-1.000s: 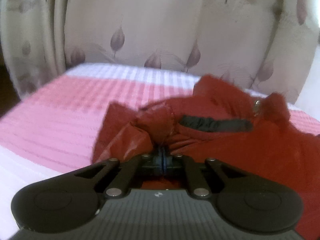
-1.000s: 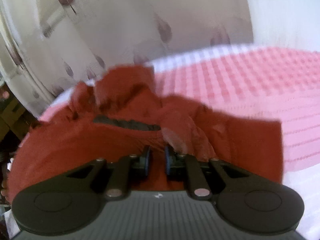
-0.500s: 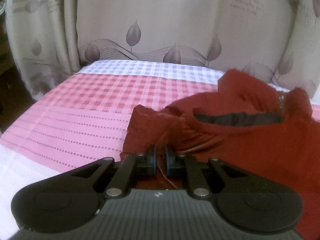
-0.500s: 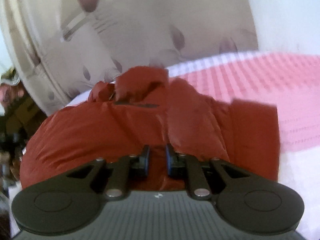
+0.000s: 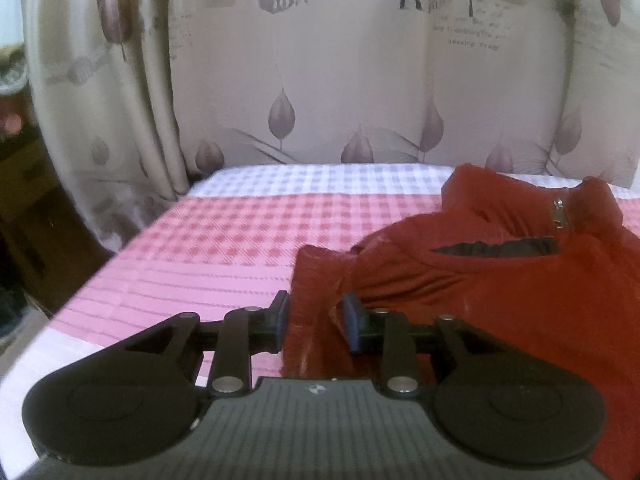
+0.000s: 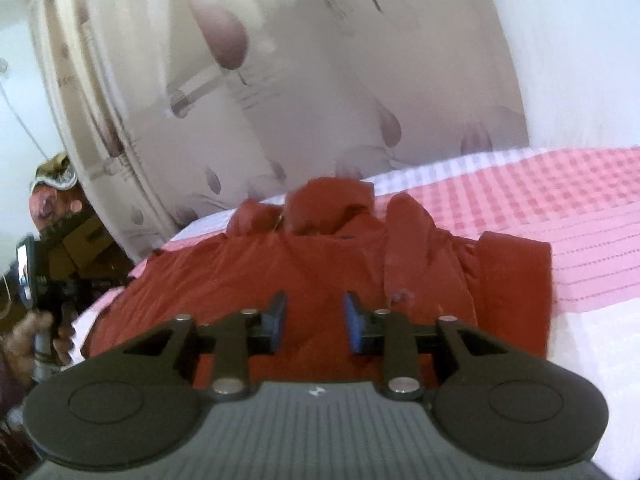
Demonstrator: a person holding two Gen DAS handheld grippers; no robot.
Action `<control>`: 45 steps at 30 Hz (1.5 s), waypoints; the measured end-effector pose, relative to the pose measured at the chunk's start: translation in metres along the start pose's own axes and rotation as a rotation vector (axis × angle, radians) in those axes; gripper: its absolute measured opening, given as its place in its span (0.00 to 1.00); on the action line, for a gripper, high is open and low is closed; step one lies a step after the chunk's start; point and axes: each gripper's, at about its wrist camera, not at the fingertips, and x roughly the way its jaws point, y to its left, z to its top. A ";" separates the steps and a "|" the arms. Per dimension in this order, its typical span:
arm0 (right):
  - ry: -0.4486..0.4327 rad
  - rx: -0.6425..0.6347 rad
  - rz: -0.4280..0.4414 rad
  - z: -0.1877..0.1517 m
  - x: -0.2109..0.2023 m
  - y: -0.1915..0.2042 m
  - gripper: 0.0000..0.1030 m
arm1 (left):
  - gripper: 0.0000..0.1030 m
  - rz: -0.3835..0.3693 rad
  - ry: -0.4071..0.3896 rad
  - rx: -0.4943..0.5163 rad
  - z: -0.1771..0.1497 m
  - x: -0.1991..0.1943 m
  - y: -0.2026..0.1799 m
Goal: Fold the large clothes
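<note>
Two views, both fixed on our red jacket (image 5: pixel 500 280), which lies crumpled on the pink checked bed (image 5: pixel 224 240) near the curtain (image 5: pixel 320 80).

Left wrist view: our left hand-held gripper (image 5: pixel 316 320) is opening, narrow, a jacket fold loose between its jaws; it may snag and drag.

Right wrist view: our right hand-held gripper (image 6: pixel 314 320) is opening above the jacket (image 6: pixel 280 276), gripping nothing; the fold could spring back.
</note>
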 end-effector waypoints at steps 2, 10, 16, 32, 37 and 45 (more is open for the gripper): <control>-0.007 -0.054 -0.021 -0.009 -0.007 0.008 0.46 | 0.38 0.009 -0.007 0.019 -0.001 -0.004 -0.001; -0.024 -0.113 -0.072 -0.026 -0.017 0.021 0.66 | 0.68 0.041 -0.013 0.015 -0.008 -0.015 0.011; -0.028 -0.086 -0.091 -0.030 -0.018 0.021 0.67 | 0.73 0.032 0.009 0.018 -0.011 -0.011 0.022; -0.020 -0.079 -0.093 -0.036 -0.017 0.028 0.72 | 0.73 -0.367 0.102 -0.192 -0.028 0.031 0.083; -0.012 -0.088 -0.080 -0.037 -0.017 0.034 0.72 | 0.91 -0.424 0.112 -0.191 -0.032 0.039 0.092; -0.004 -0.102 -0.045 -0.038 -0.016 0.049 0.72 | 0.64 -0.741 0.275 -0.260 -0.035 0.069 0.086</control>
